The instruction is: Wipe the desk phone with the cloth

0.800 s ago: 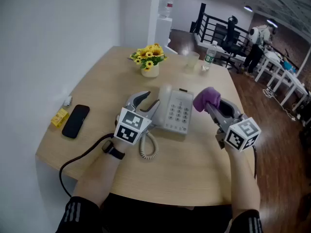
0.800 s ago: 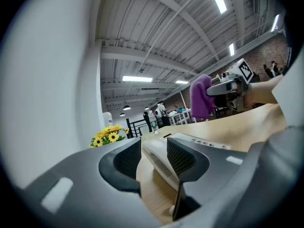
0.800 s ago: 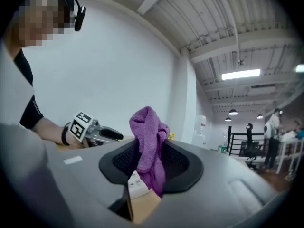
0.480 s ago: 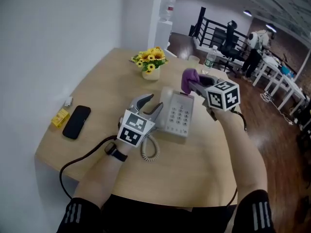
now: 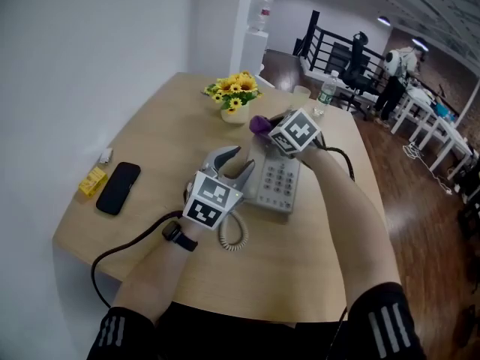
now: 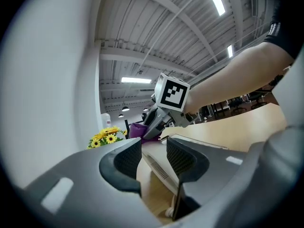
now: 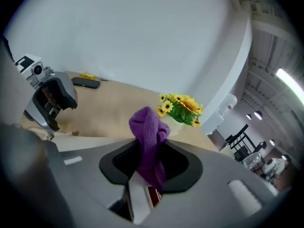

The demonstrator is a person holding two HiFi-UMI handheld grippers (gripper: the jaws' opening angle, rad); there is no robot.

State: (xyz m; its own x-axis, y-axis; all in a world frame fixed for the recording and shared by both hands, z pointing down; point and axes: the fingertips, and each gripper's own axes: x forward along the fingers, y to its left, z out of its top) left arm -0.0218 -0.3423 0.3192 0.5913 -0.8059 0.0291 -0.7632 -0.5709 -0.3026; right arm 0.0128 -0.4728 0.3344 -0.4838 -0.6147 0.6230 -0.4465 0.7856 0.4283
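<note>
**Cloth at the phone's far corner**

The right claw [image 7: 151, 161] is pinched tight on a purple cloth [image 7: 148, 127]. The cloth bunches up above the jaws and runs down in a strip between them. In the head view this claw [image 5: 268, 124] is stretched across from the right. It holds the cloth [image 5: 259, 124] at the far left corner of the desk phone [image 5: 279, 177], close beside a vase of yellow flowers [image 5: 234, 96]. Whether cloth and phone touch cannot be told.

The left claw [image 6: 154, 151] stands spread and clamps nothing. The phone's pale left edge runs up between its jaws, lying close to one of them, while a strip of wood shows beside the other. From the head view this claw [image 5: 235, 160] sits at the phone's near left side. Just below it, the coiled cord [image 5: 231, 235] loops onto the table [image 5: 300, 268].

Further out, a black mobile phone [image 5: 118, 187] lies near the table's left edge, with a small yellow thing [image 5: 93, 180] just beside it. A water bottle [image 5: 324, 88] stands near the far edge. A black cable [image 5: 124, 247] trails from the left wrist over the near edge of the table.
</note>
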